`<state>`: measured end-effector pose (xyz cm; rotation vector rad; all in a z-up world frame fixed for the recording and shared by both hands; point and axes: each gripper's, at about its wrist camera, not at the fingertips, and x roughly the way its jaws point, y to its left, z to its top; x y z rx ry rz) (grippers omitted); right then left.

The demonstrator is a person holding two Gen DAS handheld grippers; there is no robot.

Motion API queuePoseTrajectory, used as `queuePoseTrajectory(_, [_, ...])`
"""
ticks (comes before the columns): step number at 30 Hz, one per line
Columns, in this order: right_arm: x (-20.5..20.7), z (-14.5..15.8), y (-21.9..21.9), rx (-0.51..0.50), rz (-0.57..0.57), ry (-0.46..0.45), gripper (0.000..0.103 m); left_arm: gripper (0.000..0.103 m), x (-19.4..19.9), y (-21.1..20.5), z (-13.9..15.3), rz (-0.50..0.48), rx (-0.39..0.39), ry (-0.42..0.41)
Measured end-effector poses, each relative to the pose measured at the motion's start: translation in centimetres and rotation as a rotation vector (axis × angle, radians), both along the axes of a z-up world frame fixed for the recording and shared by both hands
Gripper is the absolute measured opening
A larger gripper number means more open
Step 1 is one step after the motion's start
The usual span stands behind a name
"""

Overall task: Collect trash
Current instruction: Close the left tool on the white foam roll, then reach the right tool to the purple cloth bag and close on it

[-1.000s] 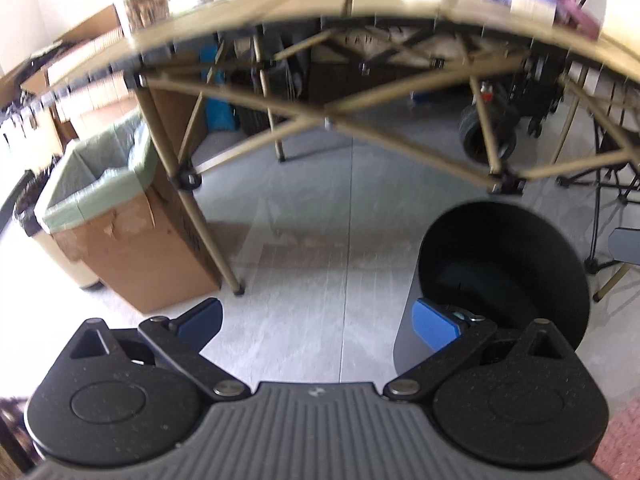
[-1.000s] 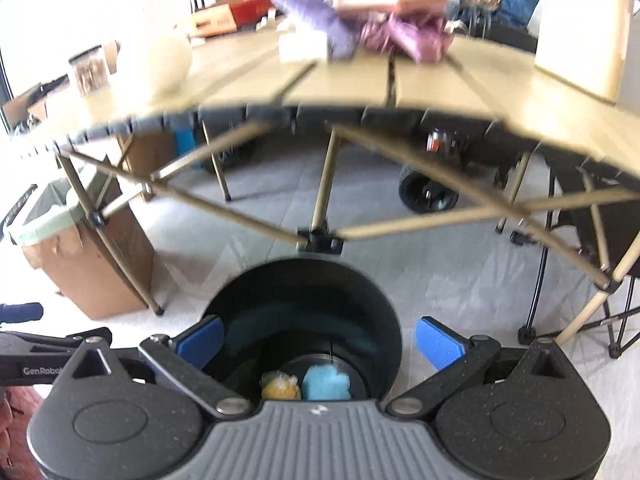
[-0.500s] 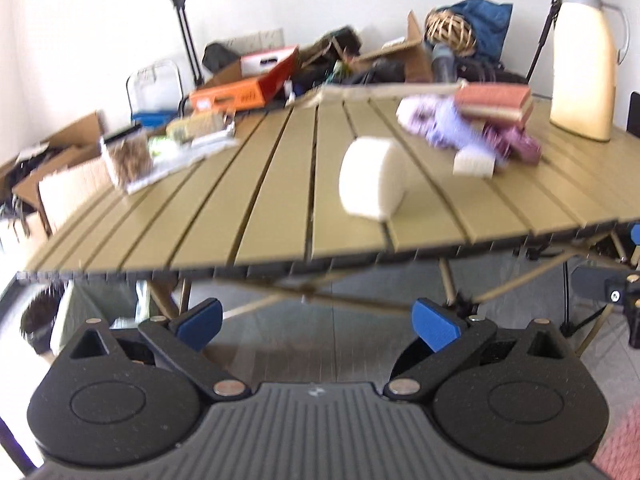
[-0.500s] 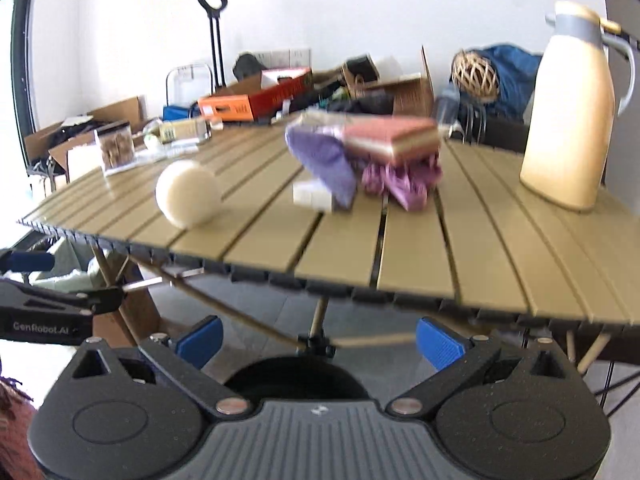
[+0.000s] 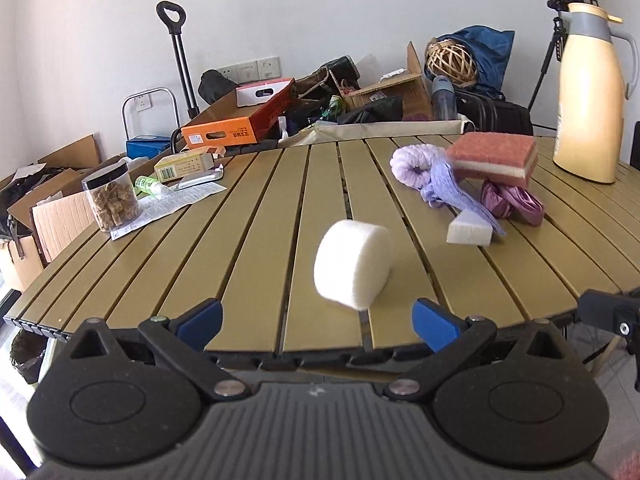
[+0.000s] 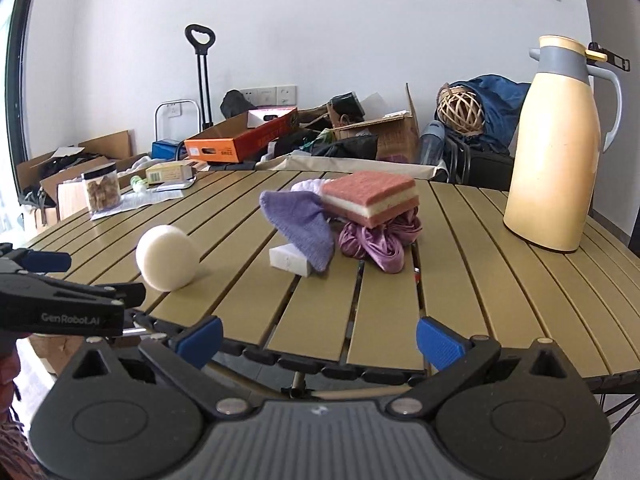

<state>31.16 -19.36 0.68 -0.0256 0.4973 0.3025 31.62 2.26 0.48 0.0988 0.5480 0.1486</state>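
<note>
The bench [image 5: 256, 216], made of long wooden slats, is being used as the place where the trash is lying, and both grippers are being held just before its near edge, pointed over it. The flask [image 6: 560, 144] is standing upright at the far right, well apart from the trash, so it is probably not meant to be collected.

In the middle a small pile is being kept together: the pink and white sponge [image 6: 370, 198] is resting tilted on top of the purple cloth [image 6: 304, 220] and the shiny violet fabric [image 6: 376, 244]. The small white block [image 6: 290, 260] is lying partly under the cloth.

The round white foam disc [image 5: 352, 264] is standing on its edge, alone, nearest to the front. The left gripper [image 5: 316, 320] is being held spread wide, with nothing between its blue pads, and is being aimed almost straight at this disc; it is judged that the disc is the next piece to be taken. The right gripper [image 6: 318, 338] is also being held spread and empty, facing the pile.

As for containers, the clear jar [image 5: 112, 196] with the black lid is being kept upright at the left, filled with brown crumbly pieces. The orange box [image 5: 240, 124] behind the bench is holding a white carton. No bin is being shown in either view.
</note>
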Motion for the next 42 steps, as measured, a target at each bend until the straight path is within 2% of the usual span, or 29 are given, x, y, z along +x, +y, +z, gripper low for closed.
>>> queuePoseTrajectory(10, [1.8,-0.1,-1.0,0.040,-0.049,0.005,0.103,0.101,4.9,-0.1,-0.6,0.025,-0.017,0.007])
queuePoseTrajectory(16, [3.0,-0.4,-0.8,0.050,-0.061,0.010,0.103,0.070,6.6,-0.3,-1.4,-0.009,-0.030,0.045])
queuePoseTrajectory(17, [3.2,-0.5,-0.8,0.051,-0.062,0.010,0.103,0.056,6.7,-0.4,-1.5,-0.024,-0.027,0.048])
queuePoseTrajectory(18, [3.4,-0.5,-0.7,0.053,-0.062,0.010,0.103,0.035,6.8,-0.5,-1.6,-0.041,-0.027,0.055])
queuePoseTrajectory(19, [3.5,-0.6,-0.5,0.054,-0.060,0.010,0.103,0.030,7.0,-0.5,-1.8,-0.061,-0.033,0.067])
queuePoseTrajectory(29, [5.6,-0.8,2.1,0.035,-0.032,-0.001,0.103,0.030,7.4,0.1,-0.8,-0.075,-0.052,0.028])
queuePoseTrajectory(42, [10.5,0.0,6.1,0.007,-0.038,-0.028,0.103,0.030,9.3,4.1,1.0,0.009,-0.087,-0.016])
